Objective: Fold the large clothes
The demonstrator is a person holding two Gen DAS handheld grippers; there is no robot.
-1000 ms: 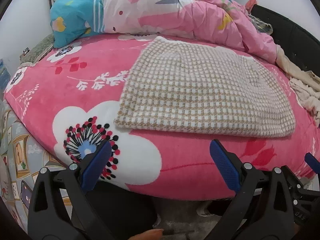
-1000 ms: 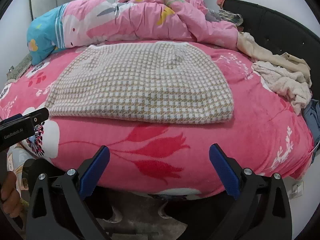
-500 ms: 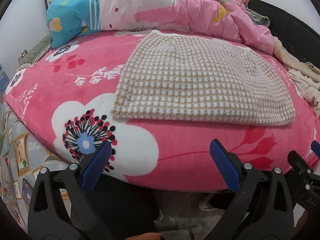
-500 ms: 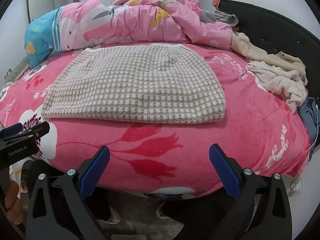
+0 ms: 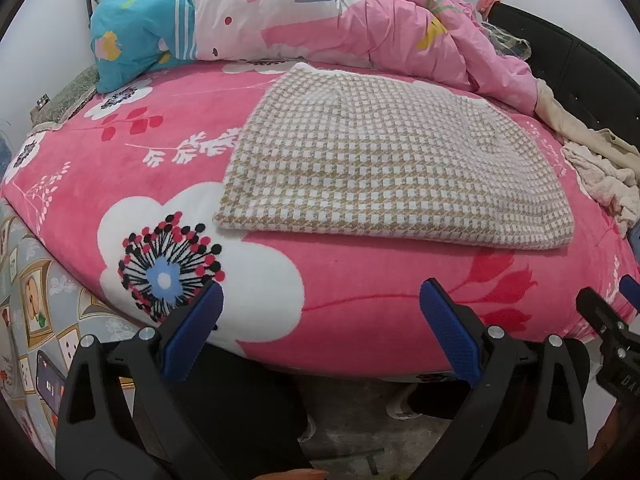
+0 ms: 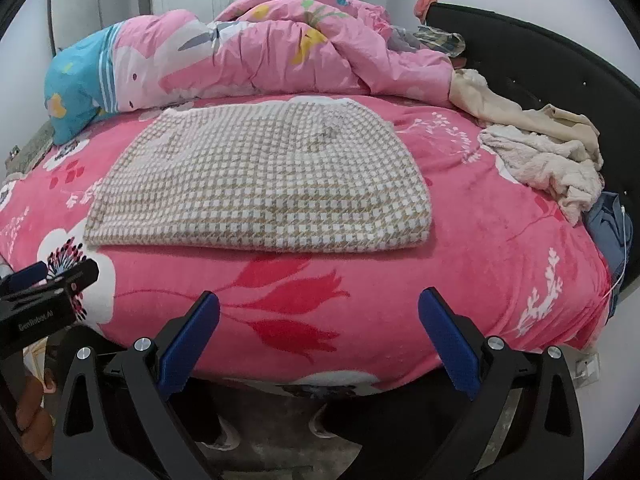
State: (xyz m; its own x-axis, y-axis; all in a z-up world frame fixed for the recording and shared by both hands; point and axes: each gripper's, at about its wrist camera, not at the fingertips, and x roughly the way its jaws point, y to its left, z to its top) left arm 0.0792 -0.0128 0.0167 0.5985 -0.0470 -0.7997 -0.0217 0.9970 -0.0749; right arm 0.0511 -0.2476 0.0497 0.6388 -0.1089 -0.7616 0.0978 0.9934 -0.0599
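A: Status on the garment?

B: Houndstooth garment (image 5: 384,160) is folded into a flat rectangle on the pink floral blanket (image 5: 168,184). Centre of frame in both wrist views, near edge parallel to the bed's front edge. Nothing touching it.

A: Grippers?

B: Left gripper (image 5: 320,328) jaws spread wide, empty, blue pads at the bottom of the frame, hanging off the blanket's front edge and well short of the garment. Right gripper (image 6: 318,330) same: wide, empty, bottom of frame, apart from the cloth. Each one's tip shows in the other's view: right at the lower right edge of the left view, left at the lower left edge of the right view.

A: Other stuff on the bed?

B: Bunched pink duvet (image 6: 280,52) along the top of frame, behind the garment. Cream clothes pile (image 6: 548,160) at right against the black headboard (image 6: 540,60). Bit of blue fabric (image 6: 608,224) below that pile.

A: Person visible?

B: Only fingers (image 6: 34,420) at the lower left of the right view.
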